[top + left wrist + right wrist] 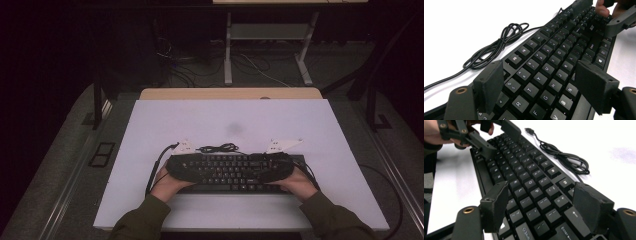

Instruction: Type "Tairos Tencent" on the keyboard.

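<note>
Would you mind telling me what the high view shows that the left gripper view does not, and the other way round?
High view alone: the whole white table, both sleeves, and the floor with a desk frame beyond. Left gripper view alone: readable key legends such as T, G and B, and the left gripper with its jaws spread apart above the keys. Both share the black keyboard, its bundled cable, and the right gripper at the far end.

The high view is dim with dark surroundings; both gripper views glare white on the surface (461, 22), near fingers (495, 205) blurred.
</note>
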Demonstrator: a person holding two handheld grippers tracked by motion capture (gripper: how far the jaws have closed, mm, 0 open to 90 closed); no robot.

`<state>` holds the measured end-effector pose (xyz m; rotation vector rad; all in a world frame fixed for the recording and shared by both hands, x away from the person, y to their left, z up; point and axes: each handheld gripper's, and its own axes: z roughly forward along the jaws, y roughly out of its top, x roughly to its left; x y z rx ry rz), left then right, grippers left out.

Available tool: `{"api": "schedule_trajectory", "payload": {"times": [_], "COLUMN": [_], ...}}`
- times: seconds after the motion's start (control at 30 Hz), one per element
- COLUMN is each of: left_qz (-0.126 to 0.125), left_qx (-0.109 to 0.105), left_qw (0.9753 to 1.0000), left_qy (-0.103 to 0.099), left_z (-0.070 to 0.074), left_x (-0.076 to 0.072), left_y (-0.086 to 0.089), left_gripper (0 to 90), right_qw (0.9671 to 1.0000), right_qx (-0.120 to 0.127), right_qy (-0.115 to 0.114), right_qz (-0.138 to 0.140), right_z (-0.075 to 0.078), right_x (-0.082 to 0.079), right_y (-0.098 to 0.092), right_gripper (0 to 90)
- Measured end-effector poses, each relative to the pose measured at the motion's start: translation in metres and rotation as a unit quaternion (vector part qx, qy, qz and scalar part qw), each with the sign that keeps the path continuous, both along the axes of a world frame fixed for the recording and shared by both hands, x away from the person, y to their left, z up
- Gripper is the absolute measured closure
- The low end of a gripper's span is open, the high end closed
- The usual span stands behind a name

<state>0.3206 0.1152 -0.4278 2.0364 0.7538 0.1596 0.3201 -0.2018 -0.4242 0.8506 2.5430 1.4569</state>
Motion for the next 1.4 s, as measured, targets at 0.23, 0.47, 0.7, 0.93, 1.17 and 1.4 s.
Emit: {"api": "schedule_trajectory", "payload": {"times": [0.23,0.47,0.7,0.93,1.17,1.4], "left_qz": [0.006,0.010,0.020,0.032,0.044,0.054], "left_qx": [-0.004,-0.005,-0.007,-0.010,-0.009,-0.008], "left_qw": [1.0000,0.9999,0.9997,0.9994,0.9989,0.9983], "left_qy": [-0.005,-0.004,-0.008,-0.011,-0.015,-0.019], "left_z": [0.001,0.000,0.000,-0.001,0.000,0.001], "left_x": [-0.002,-0.006,-0.010,-0.014,-0.018,-0.022], "left_y": [0.006,0.010,0.017,0.025,0.032,0.040], "left_gripper": [21.4,21.4,21.6,23.6,28.0,40.1], "right_qw": [0.9999,0.9999,0.9999,0.9999,0.9998,0.9998], "right_qx": [0.008,0.013,0.014,0.015,0.017,0.016], "right_qy": [0.002,0.000,0.003,-0.002,0.000,0.002], "right_qz": [-0.008,-0.006,-0.003,0.003,0.009,0.014], "right_z": [0.002,0.003,0.003,0.003,0.002,0.001], "right_x": [0.005,0.009,0.014,0.017,0.019,0.020], "right_y": [0.003,0.006,0.011,0.018,0.025,0.031], "right_gripper": [24.8,24.4,24.3,24.4,24.4,24.4]}}
